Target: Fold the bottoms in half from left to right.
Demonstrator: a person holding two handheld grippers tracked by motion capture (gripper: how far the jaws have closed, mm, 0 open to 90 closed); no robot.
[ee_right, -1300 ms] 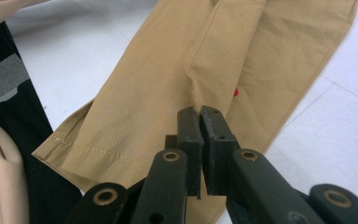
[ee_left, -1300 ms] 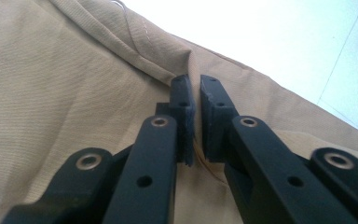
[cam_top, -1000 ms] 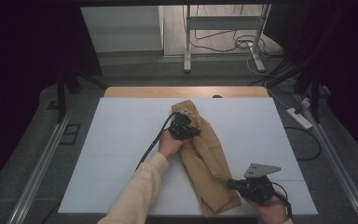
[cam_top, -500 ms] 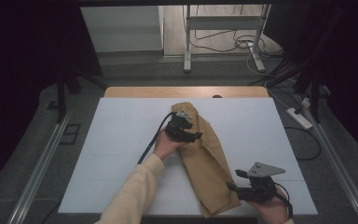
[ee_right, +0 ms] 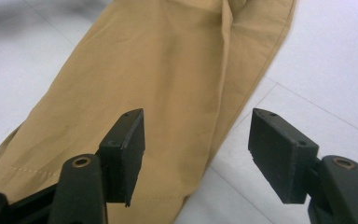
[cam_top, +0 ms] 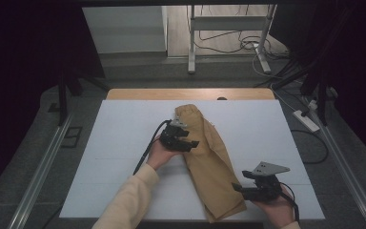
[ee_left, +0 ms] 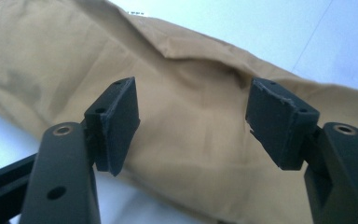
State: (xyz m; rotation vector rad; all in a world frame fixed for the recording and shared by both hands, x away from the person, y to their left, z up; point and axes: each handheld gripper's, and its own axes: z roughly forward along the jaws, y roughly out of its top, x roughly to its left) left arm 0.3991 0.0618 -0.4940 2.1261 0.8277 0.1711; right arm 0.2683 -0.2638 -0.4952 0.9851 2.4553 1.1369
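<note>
**Tan trousers on the white table, both tongs open above them**

The near end of the tan trousers [cam_top: 208, 157] runs close to the bottom edge of the high view, where the table's front edge is almost cut off, and the person's arms are cropped there too. In the left gripper view the cloth runs off the frame at the left and bottom, so its full outline cannot be made out. A small white tag at the top of that view is too blurred to read. The far room beyond the table is dark at the upper left and upper right of the high view.

The table [cam_top: 124, 143] is a white board with a strip of wood showing along its far edge. Behind it, in the upper middle of the frame, stand grey metal legs and loose cables on the floor. A white power strip [cam_top: 306, 120] lies on the floor at the right.

The trousers lie folded lengthwise in a long band, slanting from the upper centre of the high view down toward the lower right centre, with soft creases and a stitched hem at the near end.

The left tongs [cam_top: 190, 144] hang over the upper part of the cloth, jaws spread wide and gripping nothing. The right tongs [cam_top: 238, 188] sit beside the near end, jaws also wide apart and empty, one jaw over the cloth edge and one over bare table.
</note>
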